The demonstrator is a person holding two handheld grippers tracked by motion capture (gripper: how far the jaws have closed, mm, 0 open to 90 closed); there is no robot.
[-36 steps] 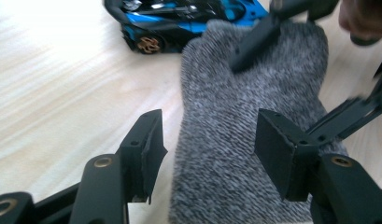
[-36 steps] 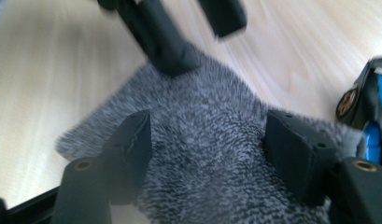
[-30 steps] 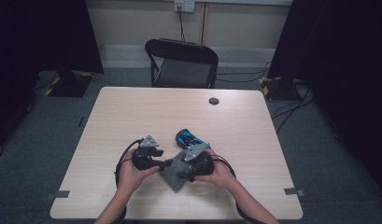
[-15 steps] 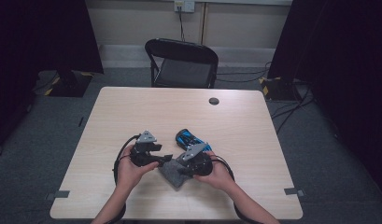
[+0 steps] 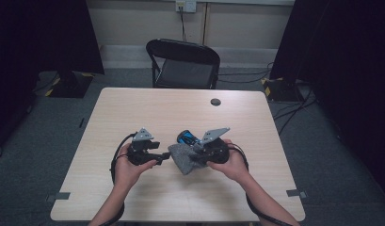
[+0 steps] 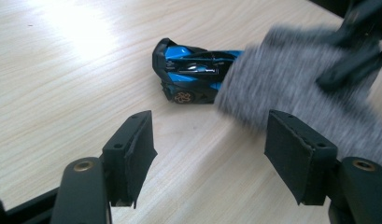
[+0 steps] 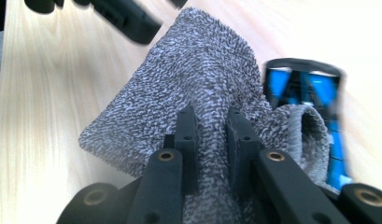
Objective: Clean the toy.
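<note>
Lifting the grey terry cloth (image 7: 198, 79) now: our right gripper (image 7: 212, 126) has clamped down on a fold of it within the last second, where a second ago the same gripper sat lower with the cloth flat on the worktop (image 5: 148, 108). The cloth hangs from that pinch, draping down and away from the pads. Just beyond it, a blue toy car (image 6: 193, 72) sits on its wheels, its near end partly masked by the cloth.

Our left gripper (image 6: 207, 149) has just been opening; its jaws stand moderately wide with nothing between them, aimed at the car and the cloth's free edge, close ahead of it.

We judge the cloth secured and ready for wiping or covering the car.

Surface: pale wood-grain worktop, small dark disc (image 5: 215, 101) far across it. Room: black folding chair (image 5: 183, 63) beyond, grey carpet, dark curtains either side.
</note>
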